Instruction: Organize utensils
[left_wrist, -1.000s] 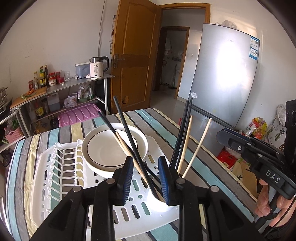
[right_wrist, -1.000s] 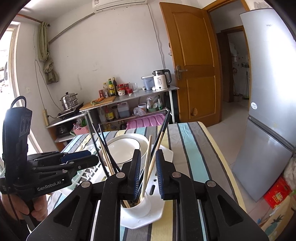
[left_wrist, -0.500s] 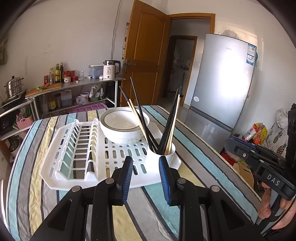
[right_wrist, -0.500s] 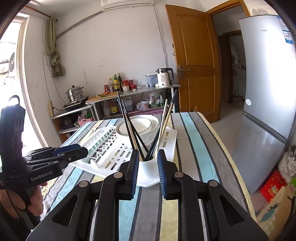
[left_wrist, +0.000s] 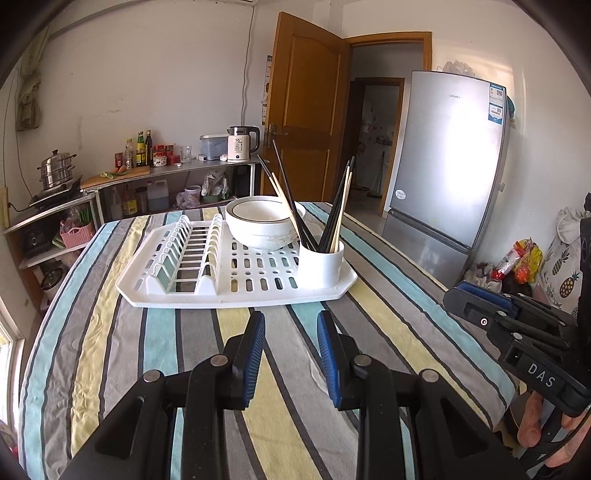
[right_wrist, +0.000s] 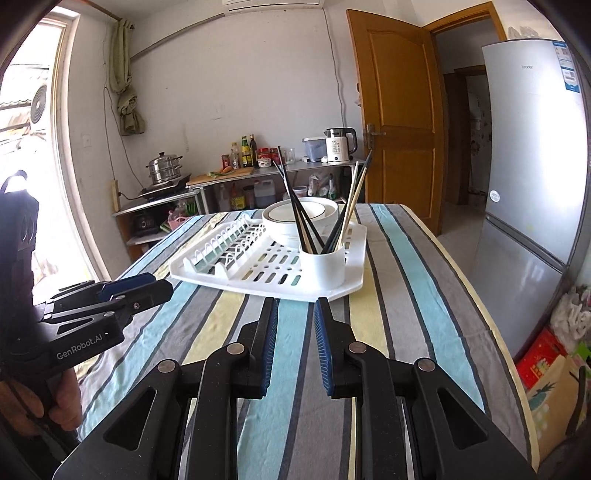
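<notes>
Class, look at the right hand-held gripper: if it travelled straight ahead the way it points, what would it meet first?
Probably the striped tablecloth, since the right hand-held gripper tilts downward; kept level, the white drying rack edge below the chopstick cup.

1. The dish rack (left_wrist: 236, 291) is white moulded plastic with a smooth, slightly glossy surface.
2. The bowl (left_wrist: 258, 225) looks like glazed ceramic and is glossy.
3. The chopsticks (left_wrist: 334, 218) are partly pale bare wood, partly black and smooth.
4. The tablecloth (left_wrist: 388, 325) is striped woven cloth, matt and creased.
5. The fridge (left_wrist: 443, 166) has a brushed, metallic sheen.
6. The door (left_wrist: 303, 110) is varnished wood.
</notes>
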